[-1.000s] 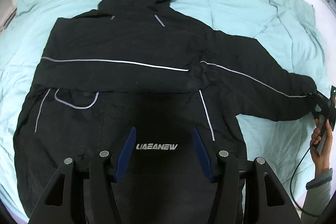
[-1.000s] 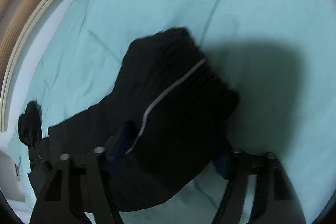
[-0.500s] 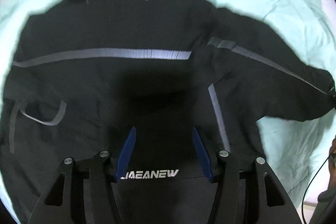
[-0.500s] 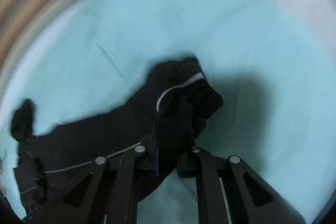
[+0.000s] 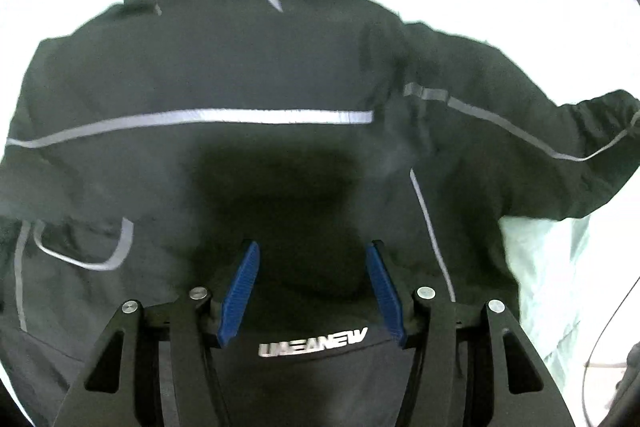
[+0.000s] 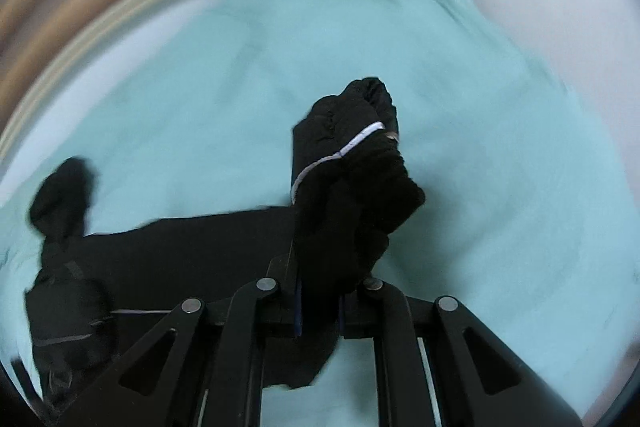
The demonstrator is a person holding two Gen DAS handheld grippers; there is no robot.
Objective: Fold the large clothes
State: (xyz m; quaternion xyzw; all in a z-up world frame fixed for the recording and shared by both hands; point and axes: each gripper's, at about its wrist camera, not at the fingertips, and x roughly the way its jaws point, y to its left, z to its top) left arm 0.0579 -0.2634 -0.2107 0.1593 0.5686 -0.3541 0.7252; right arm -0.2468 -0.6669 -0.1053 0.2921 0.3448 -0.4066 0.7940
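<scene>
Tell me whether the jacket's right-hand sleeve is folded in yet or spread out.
Still spread out: in the left wrist view the sleeve extends sideways off the jacket; the right gripper has its cuff pinched.

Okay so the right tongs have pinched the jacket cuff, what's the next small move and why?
Probably carry the cuff inward across the jacket body. The right tongs are shut on the bunched cuff, raised off the teal bedding, while the sleeve is stretched out sideways and unfolded. The left tongs hang open over the lower front, gripping nothing.
</scene>
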